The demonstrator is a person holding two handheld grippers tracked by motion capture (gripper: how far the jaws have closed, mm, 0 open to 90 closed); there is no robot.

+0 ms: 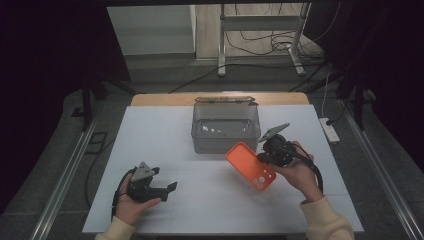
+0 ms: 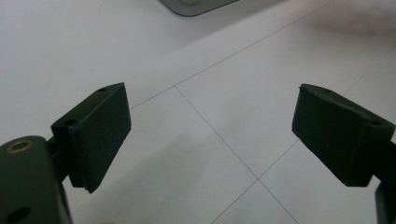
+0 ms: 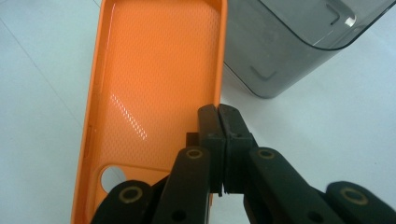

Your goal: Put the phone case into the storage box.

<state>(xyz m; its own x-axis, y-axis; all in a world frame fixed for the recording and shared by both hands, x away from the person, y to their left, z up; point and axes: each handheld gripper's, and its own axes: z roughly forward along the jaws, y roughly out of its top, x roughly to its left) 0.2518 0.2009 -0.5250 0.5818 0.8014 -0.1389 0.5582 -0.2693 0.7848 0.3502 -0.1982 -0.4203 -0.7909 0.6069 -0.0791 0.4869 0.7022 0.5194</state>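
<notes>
Right gripper view shows the right gripper (image 3: 219, 114) with its 2 jaws pinched tight on one long side wall of an orange phone case (image 3: 154, 79), open side toward the camera, camera cutout near the jaws. In the high view the case (image 1: 250, 166) hangs tilted above the white table (image 1: 165, 130), just in front of the clear grey plastic bin (image 1: 225, 131). The left gripper (image 1: 169, 189) rests low on the table at the left, jaws spread wide with nothing between them. Risk, as I judge it: the hold is on a thin flexible edge, so the case could twist or slip out, or catch the bin's rim if carried over it.
</notes>
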